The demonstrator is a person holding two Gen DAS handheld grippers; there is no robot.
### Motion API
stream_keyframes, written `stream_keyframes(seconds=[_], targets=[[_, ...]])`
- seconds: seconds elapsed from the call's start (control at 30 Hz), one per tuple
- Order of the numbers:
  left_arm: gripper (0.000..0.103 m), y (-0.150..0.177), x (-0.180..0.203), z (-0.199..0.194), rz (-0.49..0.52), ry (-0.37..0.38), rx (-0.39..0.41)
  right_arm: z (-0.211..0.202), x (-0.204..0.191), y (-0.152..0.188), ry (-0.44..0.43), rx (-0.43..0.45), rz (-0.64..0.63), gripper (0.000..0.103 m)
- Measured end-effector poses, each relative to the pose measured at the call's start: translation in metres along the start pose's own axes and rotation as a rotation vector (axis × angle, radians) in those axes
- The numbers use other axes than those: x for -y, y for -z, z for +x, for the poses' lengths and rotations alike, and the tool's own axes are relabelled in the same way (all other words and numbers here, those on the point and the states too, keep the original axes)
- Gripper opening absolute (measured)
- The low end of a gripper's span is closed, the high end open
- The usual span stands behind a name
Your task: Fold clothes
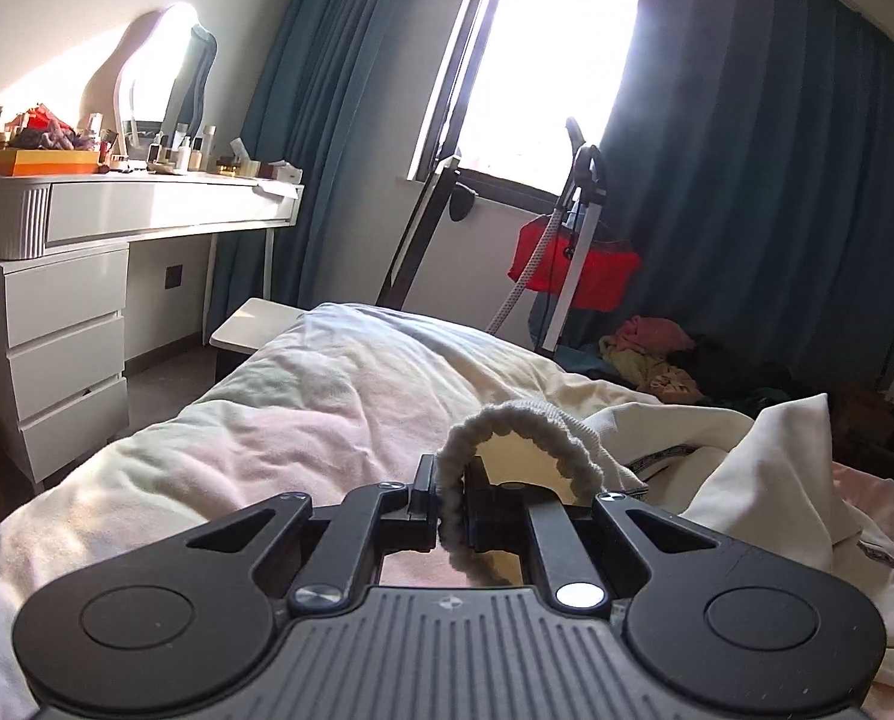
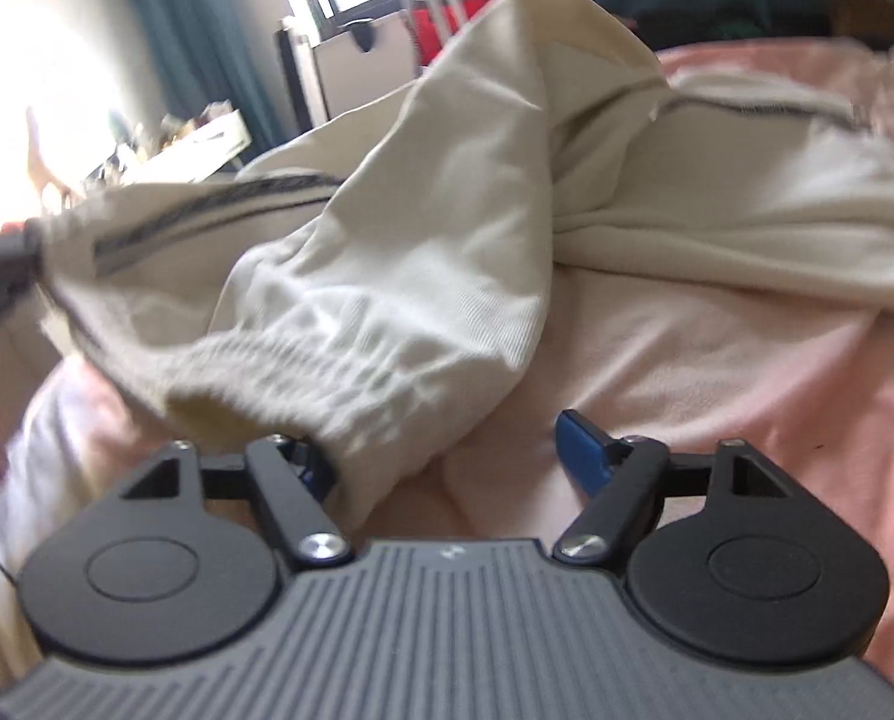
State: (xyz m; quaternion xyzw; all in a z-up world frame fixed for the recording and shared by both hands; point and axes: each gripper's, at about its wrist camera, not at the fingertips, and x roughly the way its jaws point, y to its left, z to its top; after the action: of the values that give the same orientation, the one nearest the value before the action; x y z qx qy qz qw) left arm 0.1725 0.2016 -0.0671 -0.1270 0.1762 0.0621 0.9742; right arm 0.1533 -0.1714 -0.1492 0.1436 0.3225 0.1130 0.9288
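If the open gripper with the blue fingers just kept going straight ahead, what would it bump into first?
Probably the cream garment: its ribbed cuff already lies between the right gripper's open jaws, over the pink bedding. Blur makes depth uncertain.

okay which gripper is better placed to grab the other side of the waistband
Right. The right gripper is open with the cream trousers' waistband lying between its fingers, while the left gripper is already shut on that band.

Grippers: two, left [image 1: 450, 495] and right [image 2: 453, 456]
Cream garment [image 2: 447, 180]: one
Drawers [image 1: 66, 354]: three below the desk
Windows [image 1: 543, 60]: one
Red bag [image 1: 573, 267]: one
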Motion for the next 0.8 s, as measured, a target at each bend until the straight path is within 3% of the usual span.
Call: stream_keyframes(seconds=[0.07, 0.17, 0.3, 0.43, 0.53, 0.63, 0.8], targets=[[0.009, 0.0, 0.001, -0.001, 0.01, 0.007, 0.002, 0.007, 0.001, -0.003, -0.009, -0.002, 0.012, 0.052], [0.009, 0.001, 0.002, -0.002, 0.025, 0.017, 0.005, -0.001, -0.02, 0.0, 0.009, 0.038, -0.115, 0.029], [0.009, 0.002, -0.006, -0.003, 0.015, 0.033, -0.017, -0.031, -0.049, 0.0, 0.037, 0.127, -0.303, 0.027], [0.01, 0.002, -0.025, -0.008, -0.085, 0.048, -0.075, -0.085, -0.081, 0.007, 0.064, 0.276, -0.502, 0.025], [0.011, 0.004, -0.031, -0.013, -0.104, 0.078, -0.125, -0.127, -0.105, 0.017, 0.069, 0.355, -0.622, 0.026], [0.011, 0.01, -0.034, -0.013, -0.123, 0.088, -0.195, -0.141, -0.117, 0.039, 0.098, 0.314, -0.711, 0.027], [0.014, 0.023, -0.041, -0.009, -0.141, 0.055, -0.34, -0.105, -0.111, 0.057, 0.09, 0.05, -0.662, 0.03]])
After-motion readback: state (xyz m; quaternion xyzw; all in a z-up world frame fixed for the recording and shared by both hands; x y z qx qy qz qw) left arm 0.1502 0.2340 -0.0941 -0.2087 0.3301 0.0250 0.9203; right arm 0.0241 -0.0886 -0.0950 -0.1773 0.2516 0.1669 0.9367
